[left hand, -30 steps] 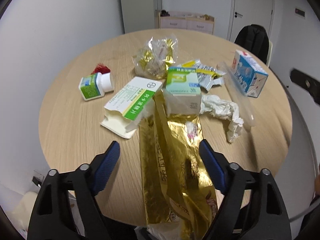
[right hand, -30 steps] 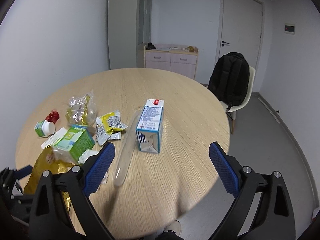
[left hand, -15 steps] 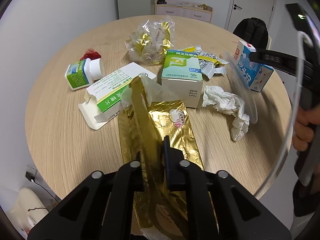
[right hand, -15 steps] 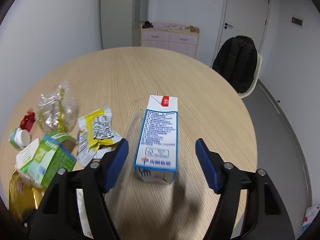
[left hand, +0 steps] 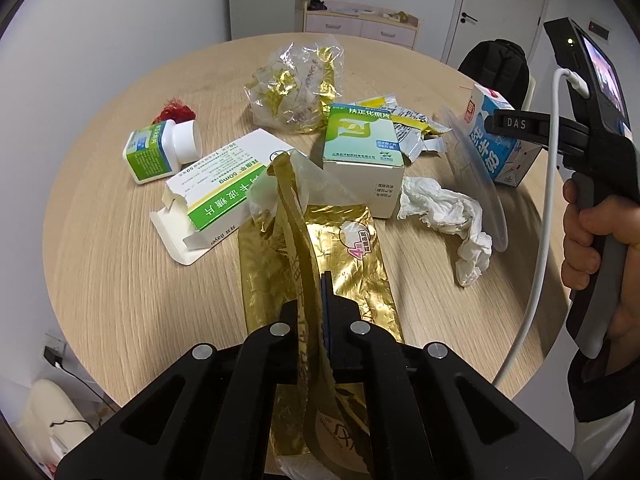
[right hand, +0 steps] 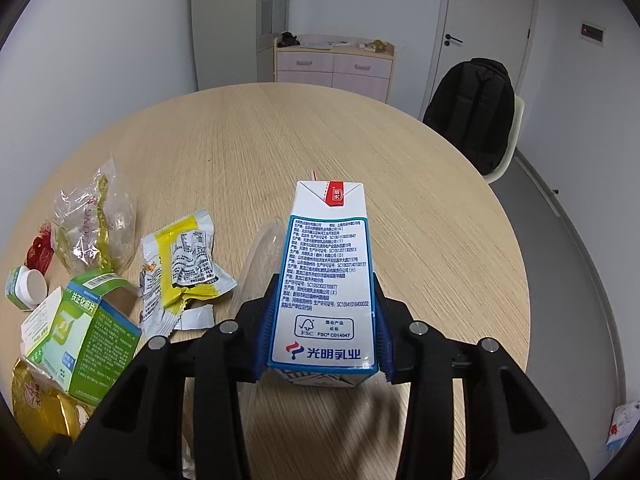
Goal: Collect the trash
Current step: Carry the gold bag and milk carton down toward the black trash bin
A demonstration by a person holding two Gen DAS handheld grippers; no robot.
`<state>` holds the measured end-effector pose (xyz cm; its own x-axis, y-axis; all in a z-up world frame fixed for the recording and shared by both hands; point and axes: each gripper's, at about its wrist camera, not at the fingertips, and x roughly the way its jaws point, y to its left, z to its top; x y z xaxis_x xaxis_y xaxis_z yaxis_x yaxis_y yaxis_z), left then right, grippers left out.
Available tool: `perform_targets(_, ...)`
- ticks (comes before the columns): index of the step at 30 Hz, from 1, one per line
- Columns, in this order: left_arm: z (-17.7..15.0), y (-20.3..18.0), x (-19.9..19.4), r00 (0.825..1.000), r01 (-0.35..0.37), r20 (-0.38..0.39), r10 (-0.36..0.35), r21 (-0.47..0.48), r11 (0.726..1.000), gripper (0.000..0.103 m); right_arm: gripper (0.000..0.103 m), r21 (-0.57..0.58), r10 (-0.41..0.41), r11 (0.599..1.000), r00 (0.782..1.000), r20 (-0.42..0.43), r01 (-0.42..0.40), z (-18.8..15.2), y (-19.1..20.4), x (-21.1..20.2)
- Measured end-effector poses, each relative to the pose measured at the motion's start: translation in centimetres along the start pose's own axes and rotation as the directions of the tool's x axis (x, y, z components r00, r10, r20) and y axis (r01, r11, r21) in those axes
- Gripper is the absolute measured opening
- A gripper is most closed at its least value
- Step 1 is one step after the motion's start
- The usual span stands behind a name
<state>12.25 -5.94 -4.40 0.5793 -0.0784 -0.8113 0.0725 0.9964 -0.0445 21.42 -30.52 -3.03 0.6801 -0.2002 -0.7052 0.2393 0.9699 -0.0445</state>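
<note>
A gold foil bag (left hand: 352,264) lies flat on the round wooden table (left hand: 100,240), near its front edge. My left gripper (left hand: 316,292) is shut on a raised fold of this bag. A white and blue milk carton (right hand: 326,280) stands upright at the right of the trash pile and also shows in the left wrist view (left hand: 486,148). My right gripper (right hand: 324,320) straddles the carton low down. Its jaws are closing, and the blue pads (right hand: 266,328) lie against both sides of the carton. A hand (left hand: 592,240) holds that gripper's handle.
Around the bag lie a green and white medicine box (left hand: 360,148), a long opened box (left hand: 216,196), a pill bottle (left hand: 160,150), a crumpled tissue (left hand: 448,208), clear wrappers (left hand: 296,84) and a yellow sachet (right hand: 184,256). A backpack on a chair (right hand: 472,108) stands behind the table.
The left jaws closed on a fold of the gold bag and the fold now stands up. The right gripper moved in over the milk carton and its jaws narrowed around it.
</note>
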Motion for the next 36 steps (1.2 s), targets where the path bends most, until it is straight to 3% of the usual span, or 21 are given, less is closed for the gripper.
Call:
perform_targets(19,-1.1,0.1,-2.6,0.998,0.032,0.060,-0.032,0.004,0.999,0.000,0.039,0.020,0.010,1.000,0.995,0.095,-0.012,-2.8,-1.1,-8.4)
perform_targets(36,-6.6,0.6,-9.6,0.987,0.031,0.156,-0.029,-0.011,0.999,0.000,0.039,-0.006,0.053,0.999,0.983,0.176,-0.052,-9.9,-1.3,-17.9)
